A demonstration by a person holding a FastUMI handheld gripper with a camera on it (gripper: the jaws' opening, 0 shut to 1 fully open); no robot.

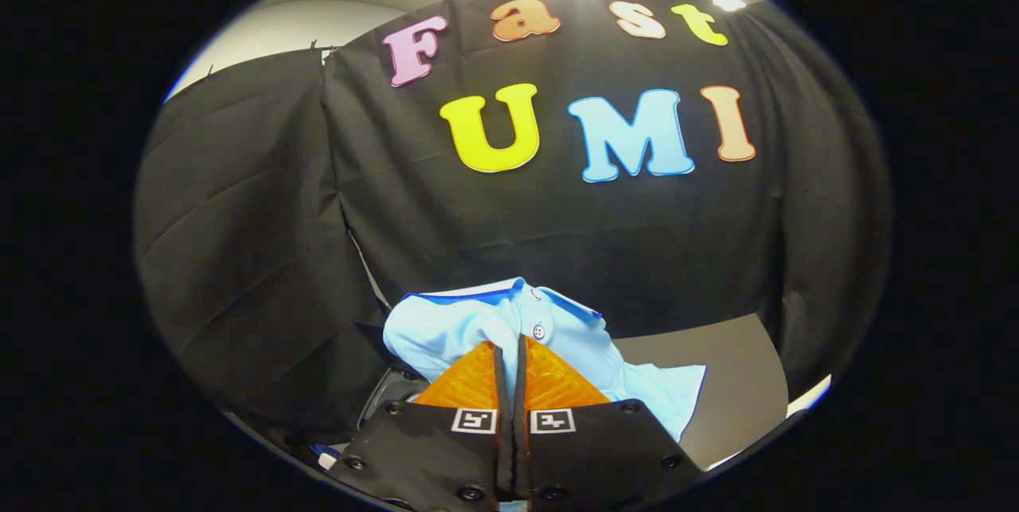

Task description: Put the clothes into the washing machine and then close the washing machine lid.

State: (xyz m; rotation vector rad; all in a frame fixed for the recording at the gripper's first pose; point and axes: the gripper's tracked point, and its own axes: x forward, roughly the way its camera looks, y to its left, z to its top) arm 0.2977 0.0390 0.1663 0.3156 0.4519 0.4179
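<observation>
A light blue polo shirt (446, 329) with a darker blue collar edge and small buttons hangs bunched from my gripper (509, 346). The two fingers are pressed together on a fold of its cloth just below the collar. The shirt is lifted off the surface, and part of it drapes down to the right of the fingers. A dark rounded part (390, 400), possibly the washing machine, peeks out below the shirt to the left of the fingers; most of it is hidden.
A dark grey table top (724, 377) lies beyond and to the right of the fingers, with its pale front edge (808, 399) further right. The black cloth wall stands close behind the shirt.
</observation>
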